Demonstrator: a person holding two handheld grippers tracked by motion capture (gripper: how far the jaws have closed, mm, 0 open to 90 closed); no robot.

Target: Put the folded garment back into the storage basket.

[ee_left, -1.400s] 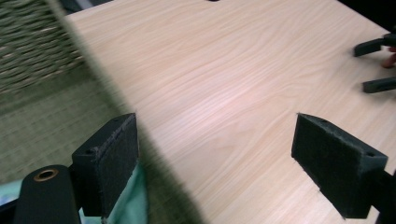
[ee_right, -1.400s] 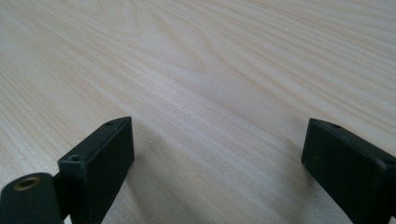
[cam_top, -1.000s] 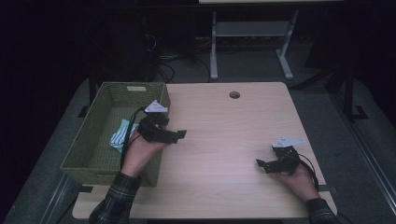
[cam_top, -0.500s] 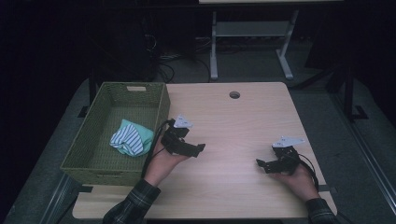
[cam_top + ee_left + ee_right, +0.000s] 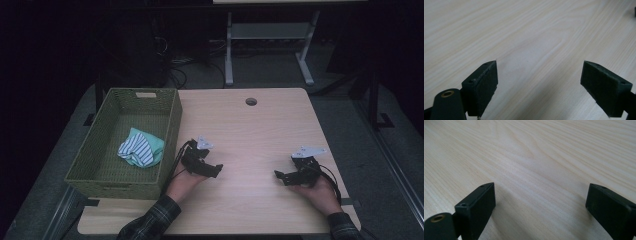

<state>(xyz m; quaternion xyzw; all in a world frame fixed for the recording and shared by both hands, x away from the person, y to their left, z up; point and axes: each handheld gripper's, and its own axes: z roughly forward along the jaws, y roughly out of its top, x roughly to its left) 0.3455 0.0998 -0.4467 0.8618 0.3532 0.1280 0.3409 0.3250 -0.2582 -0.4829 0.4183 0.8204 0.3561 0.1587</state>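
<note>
My left gripper (image 5: 214, 170) and right gripper (image 5: 280, 175) had their fingers wide open over the bare desk (image 5: 260, 130), and the striped cloth (image 5: 140, 147) lay in the basket (image 5: 100, 145), nearest my left hand.

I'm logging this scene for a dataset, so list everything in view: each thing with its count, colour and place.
Table: one, light wood, centre; round hole near its far edge.
Basket: one, green woven, at the table's left edge.
Cloth: one, mint green with a dark-and-white striped part, crumpled inside the basket.
Stand: one, light grey metal frame, on the floor beyond the table.
Cables: several, dark, on the floor behind the table.
Left gripper: one, black, jaws open over bare wood, right of the basket.
Right gripper: one, black, jaws open, near the table's right side.
Sleeves: two, dark plaid, bottom edge.
</note>
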